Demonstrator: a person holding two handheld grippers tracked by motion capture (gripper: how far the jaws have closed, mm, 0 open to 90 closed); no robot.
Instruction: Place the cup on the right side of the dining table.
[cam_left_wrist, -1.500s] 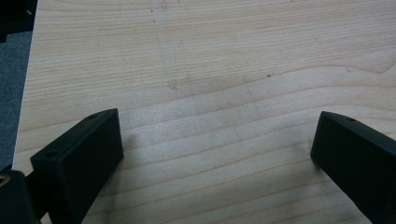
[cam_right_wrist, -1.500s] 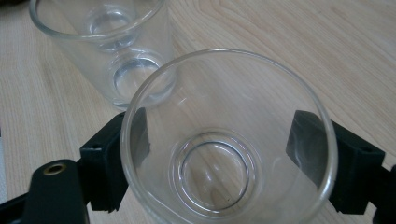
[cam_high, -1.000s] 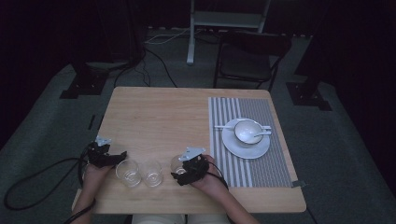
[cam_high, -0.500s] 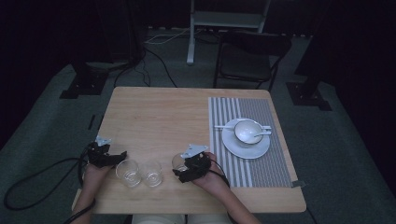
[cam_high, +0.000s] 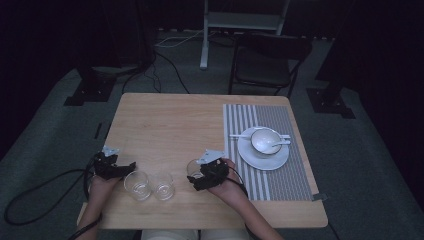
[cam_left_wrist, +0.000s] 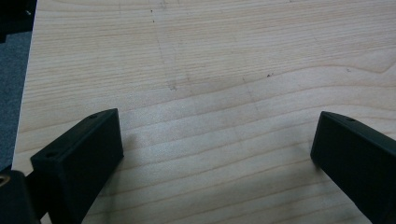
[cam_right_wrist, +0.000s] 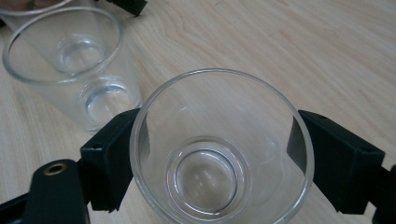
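This looks like a recording lab or studio set up for staged tabletop work, not a home. A lone wooden table (cam_high: 165, 130) stands on grey carpet (cam_high: 360, 165) in a dim room with dark surroundings. Black stand bases (cam_high: 87, 92) sit on the floor at both sides, cables (cam_high: 165, 60) trail across the carpet, and a white metal frame (cam_high: 245, 22) rises behind a folding chair (cam_high: 267, 62). A striped mat (cam_high: 272, 150) with a plate (cam_high: 263, 155) makes a mock dining setting.
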